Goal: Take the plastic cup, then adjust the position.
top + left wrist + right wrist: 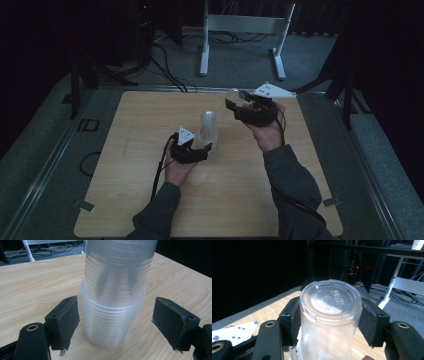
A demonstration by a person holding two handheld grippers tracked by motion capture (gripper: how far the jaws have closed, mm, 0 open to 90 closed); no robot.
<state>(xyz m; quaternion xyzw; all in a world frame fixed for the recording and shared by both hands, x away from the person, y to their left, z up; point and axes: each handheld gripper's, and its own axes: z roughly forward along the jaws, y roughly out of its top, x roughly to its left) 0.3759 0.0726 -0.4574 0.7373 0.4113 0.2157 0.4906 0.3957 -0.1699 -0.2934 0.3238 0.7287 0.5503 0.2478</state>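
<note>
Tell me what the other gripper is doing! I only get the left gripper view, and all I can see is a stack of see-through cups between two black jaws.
Observer: The right gripper is holding a single clear cup, with its pads pressed on both sides.
Operator: Is it close to my stack?
Observer: No. In the high view it is over the far right part of the table, well apart from the stack.
Operator: Which way is that cup turned?
Observer: Its flat bottom points away from the gripper, so the open end faces back towards the hand.
</note>
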